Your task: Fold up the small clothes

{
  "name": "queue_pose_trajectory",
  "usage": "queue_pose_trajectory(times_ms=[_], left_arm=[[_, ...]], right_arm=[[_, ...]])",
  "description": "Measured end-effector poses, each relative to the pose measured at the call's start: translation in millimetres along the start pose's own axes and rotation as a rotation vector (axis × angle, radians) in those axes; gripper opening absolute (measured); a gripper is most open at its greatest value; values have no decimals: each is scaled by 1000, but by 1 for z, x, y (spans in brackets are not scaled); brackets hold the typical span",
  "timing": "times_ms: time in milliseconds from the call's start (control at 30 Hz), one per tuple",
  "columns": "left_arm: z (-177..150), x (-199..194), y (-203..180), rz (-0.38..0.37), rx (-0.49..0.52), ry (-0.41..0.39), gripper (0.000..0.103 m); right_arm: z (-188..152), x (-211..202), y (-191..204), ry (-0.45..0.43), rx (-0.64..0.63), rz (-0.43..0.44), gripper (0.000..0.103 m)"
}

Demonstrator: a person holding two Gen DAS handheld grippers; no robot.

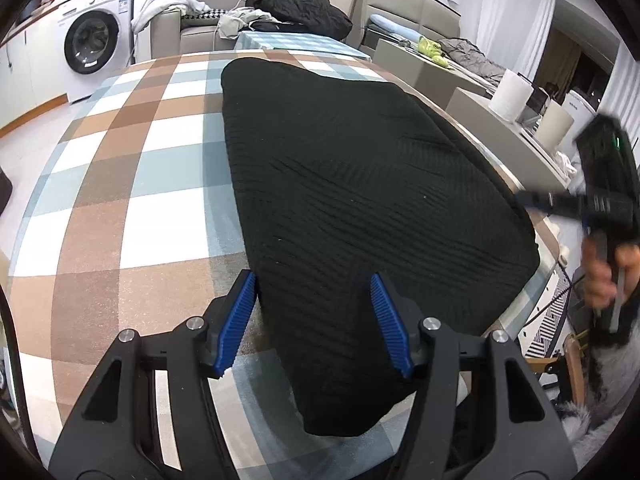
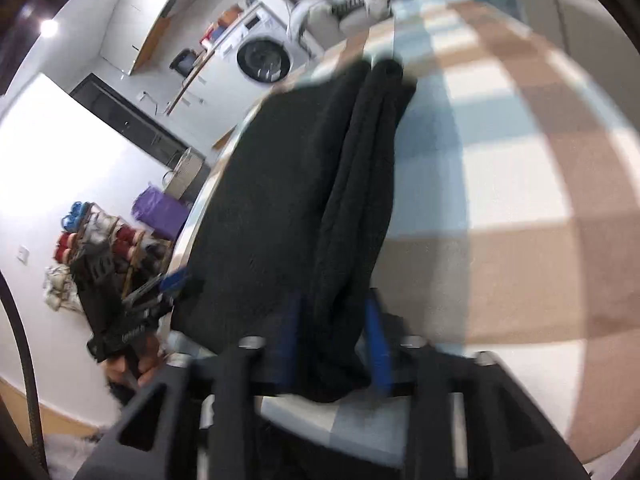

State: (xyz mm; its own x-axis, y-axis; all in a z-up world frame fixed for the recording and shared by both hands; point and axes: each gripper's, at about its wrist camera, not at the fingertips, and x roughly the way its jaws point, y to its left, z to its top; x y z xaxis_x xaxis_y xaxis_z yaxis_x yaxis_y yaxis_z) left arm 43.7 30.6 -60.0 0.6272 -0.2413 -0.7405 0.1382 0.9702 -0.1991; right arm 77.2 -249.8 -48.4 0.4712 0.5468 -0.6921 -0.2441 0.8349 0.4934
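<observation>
Lying flat on the checked tabletop (image 1: pixel 160 184), black knit garment (image 1: pixel 340 184) looks soft, limp, light. Left hand-held gripper (image 1: pixel 314 320) spread, straddling near edge, not pinching. Right hand-held gripper (image 2: pixel 334 344) part-open around folded edge. Judgement: grip doubled hems.

Garment (image 1: pixel 352 184) lies flat on tabletop (image 1: pixel 120 208), toward its right edge. Left tool (image 1: pixel 312 312) at garment's near end, cloth between its fingers. Right tool (image 2: pixel 334 340) straddles folded edge. Washer (image 1: pixel 92 44) behind tabletop, left. Sofa (image 1: pixel 192 28) behind tabletop.
</observation>
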Motion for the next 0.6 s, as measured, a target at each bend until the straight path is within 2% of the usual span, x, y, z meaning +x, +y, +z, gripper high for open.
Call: queue_pose_trajectory(times_ms=[67, 167, 233, 267, 333, 367, 400, 500, 600], left_arm=[[0, 2, -1, 0, 5, 2, 59], [0, 2, 1, 0, -4, 2, 59], [1, 2, 3, 3, -8, 1, 59], [1, 3, 4, 2, -12, 2, 59], [1, 4, 7, 0, -17, 7, 59], [1, 3, 8, 0, -19, 7, 59], [1, 2, 9, 1, -21, 4, 59], [3, 0, 13, 6, -34, -7, 59], [3, -3, 15, 4, -40, -11, 59]], right_arm=[[18, -1, 1, -94, -10, -48, 39], [45, 21, -5, -123, 54, -67, 39], [61, 40, -8, -116, 69, -69, 36], [68, 50, -8, -118, 56, -87, 28], [75, 66, -10, -100, 13, -185, 20], [80, 72, -15, -77, 12, -246, 20], [79, 75, -21, -55, 34, -259, 20], [74, 56, -23, -66, 46, -216, 20], [47, 20, -8, -78, 1, -131, 23]])
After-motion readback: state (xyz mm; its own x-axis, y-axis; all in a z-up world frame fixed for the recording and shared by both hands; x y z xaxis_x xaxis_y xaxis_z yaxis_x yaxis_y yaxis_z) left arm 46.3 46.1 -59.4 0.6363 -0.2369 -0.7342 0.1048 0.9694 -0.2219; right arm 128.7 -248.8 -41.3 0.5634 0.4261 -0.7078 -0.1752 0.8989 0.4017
